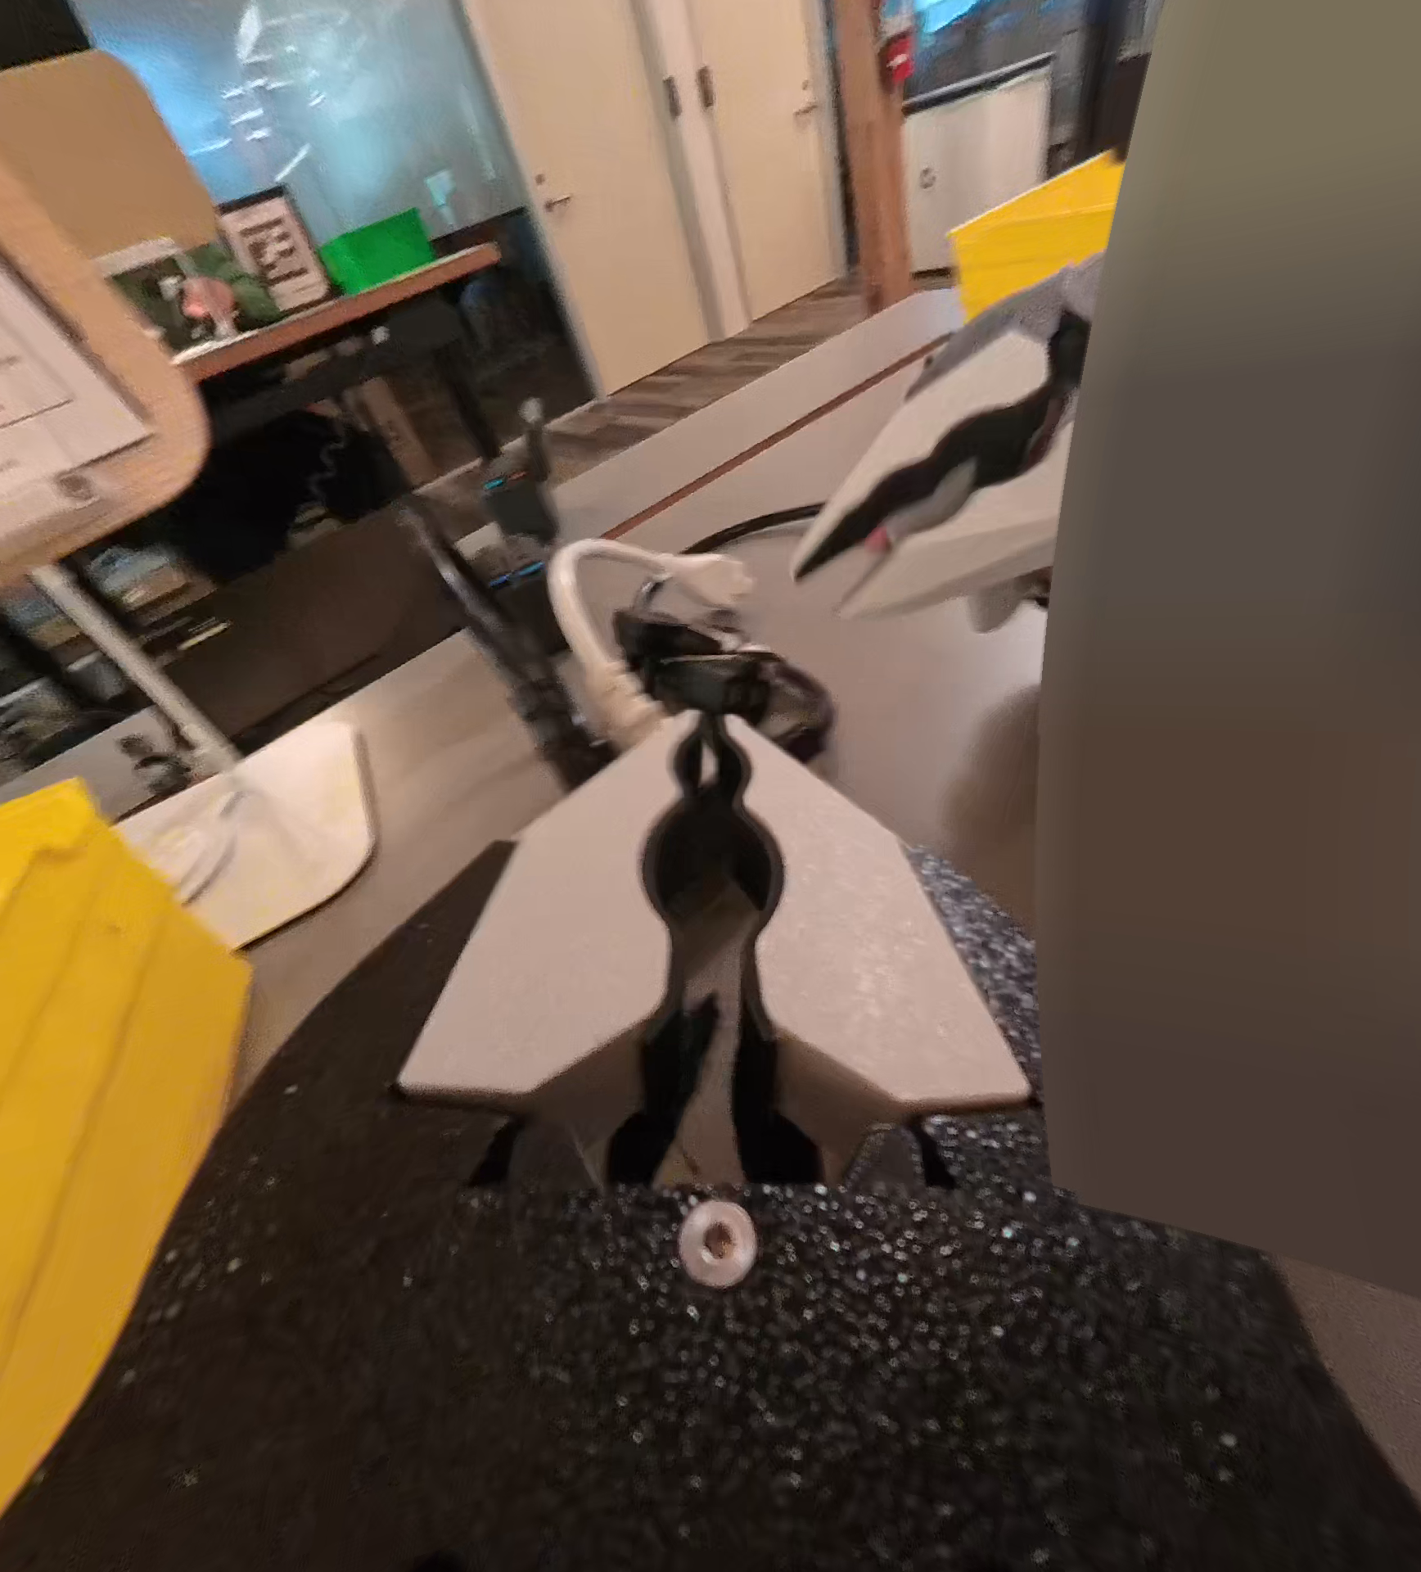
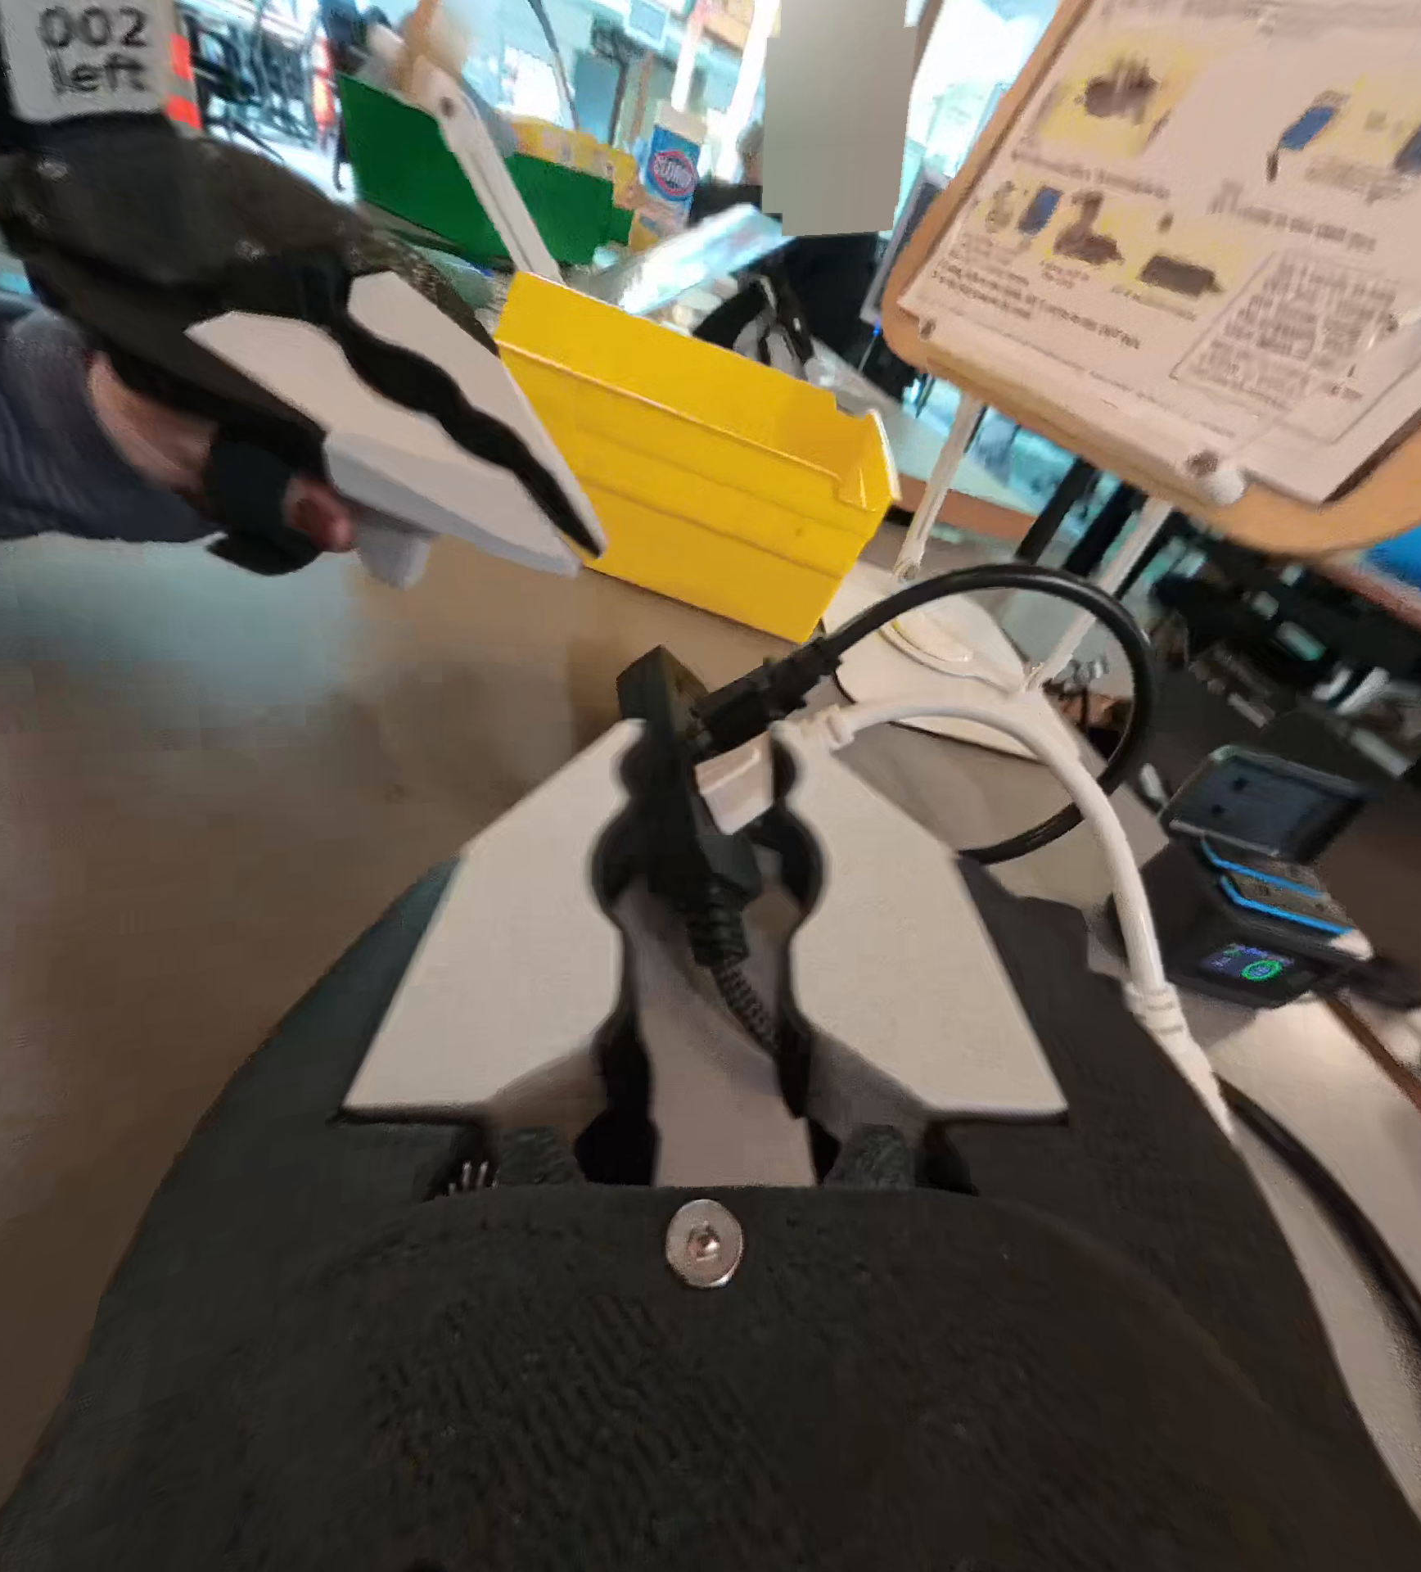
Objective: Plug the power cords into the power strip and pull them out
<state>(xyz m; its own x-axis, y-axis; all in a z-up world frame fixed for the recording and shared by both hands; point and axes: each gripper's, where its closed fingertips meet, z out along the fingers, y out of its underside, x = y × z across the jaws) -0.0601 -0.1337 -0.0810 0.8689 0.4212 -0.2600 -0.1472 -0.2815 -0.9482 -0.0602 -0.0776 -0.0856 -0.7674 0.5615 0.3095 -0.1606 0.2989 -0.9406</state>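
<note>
Closed left tongs (image 1: 711, 748) near cords (image 1: 605, 629)

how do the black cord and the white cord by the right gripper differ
Colour: the black cord is dark, the white cord pale.
Path: the black cord arcs up in a loop and curls back down to the table; the white cord arcs over and runs down toward the camera.
Thickness: the white cord looks a little thicker.
Shared: both end in the cluster of plugs between the right gripper fingers.
</note>
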